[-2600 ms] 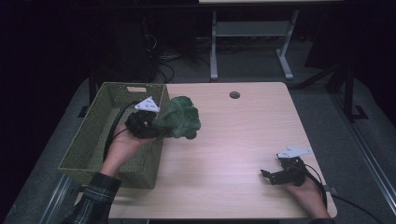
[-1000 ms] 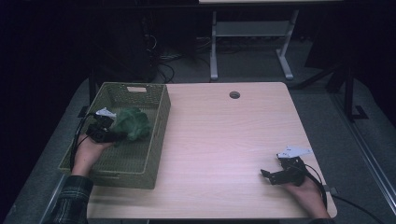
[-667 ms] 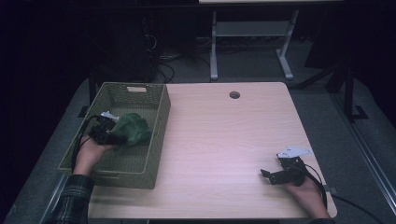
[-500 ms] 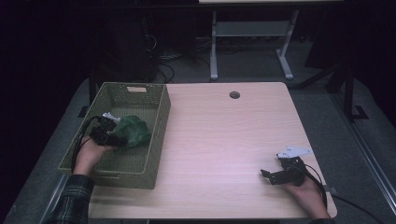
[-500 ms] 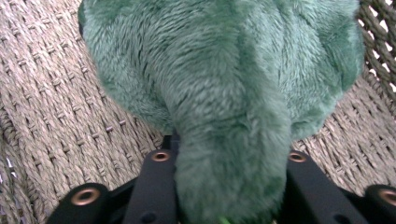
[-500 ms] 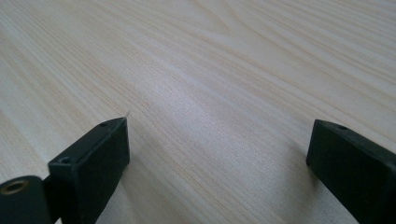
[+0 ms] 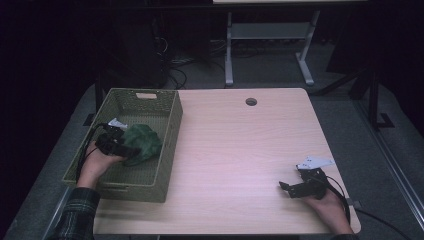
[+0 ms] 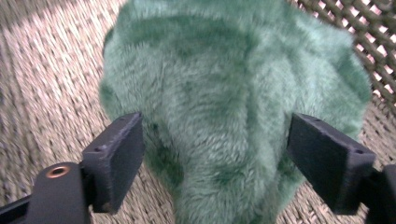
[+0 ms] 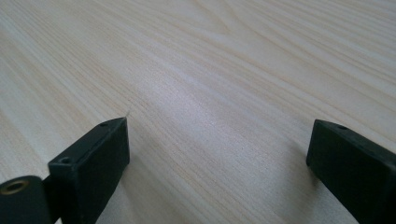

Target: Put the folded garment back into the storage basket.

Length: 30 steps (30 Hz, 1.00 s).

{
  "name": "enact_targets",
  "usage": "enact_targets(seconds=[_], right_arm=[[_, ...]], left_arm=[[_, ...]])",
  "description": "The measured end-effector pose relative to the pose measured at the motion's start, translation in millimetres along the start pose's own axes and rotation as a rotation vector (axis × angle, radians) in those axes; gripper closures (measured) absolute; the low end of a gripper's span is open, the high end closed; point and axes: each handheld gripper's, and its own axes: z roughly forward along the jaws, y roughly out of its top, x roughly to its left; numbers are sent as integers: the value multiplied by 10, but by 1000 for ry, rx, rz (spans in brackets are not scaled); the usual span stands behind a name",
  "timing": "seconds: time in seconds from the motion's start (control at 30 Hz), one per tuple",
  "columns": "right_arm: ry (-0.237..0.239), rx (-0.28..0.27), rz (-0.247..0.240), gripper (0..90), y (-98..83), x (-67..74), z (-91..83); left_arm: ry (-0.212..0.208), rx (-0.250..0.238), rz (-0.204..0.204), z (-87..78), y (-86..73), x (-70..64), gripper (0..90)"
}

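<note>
Now releasing: my left gripper [image 8: 212, 175] jaws just opening wide, straddling green plush toy [image 8: 233, 93], pads off fur. Toy lying inside woven basket [image 7: 165, 150], near right wall. Right gripper [image 7: 292, 189] resting spread on table [image 7: 240, 150], holding nothing. Risk: fur snagging jaw while I am withdrawing, dragging toy out.

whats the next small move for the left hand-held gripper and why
Probably draw the left hand-held gripper back and up, out of the basket. Its jaws have just been opening and now stand wide, with small gaps either side of the green plush toy, which rests on the woven basket floor. The drop looks done, so only clearing away remains.
</note>
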Motion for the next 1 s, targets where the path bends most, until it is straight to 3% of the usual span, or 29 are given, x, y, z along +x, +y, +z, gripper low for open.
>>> enact_targets(seconds=[0.23,0.43,0.7,1.0], right_arm=[[0,0,1,56,0,0,0],[0,0,0,56,0,0,0],[1,0,0,56,0,1,0],[1,0,-2,56,0,-1,0]], left_arm=[[-25,-44,19,-157,99,-46,163],[-55,-92,27,-326,278,-184,163],[-98,-114,80,-406,547,-467,163],[-154,-169,130,-437,804,-885,160]])
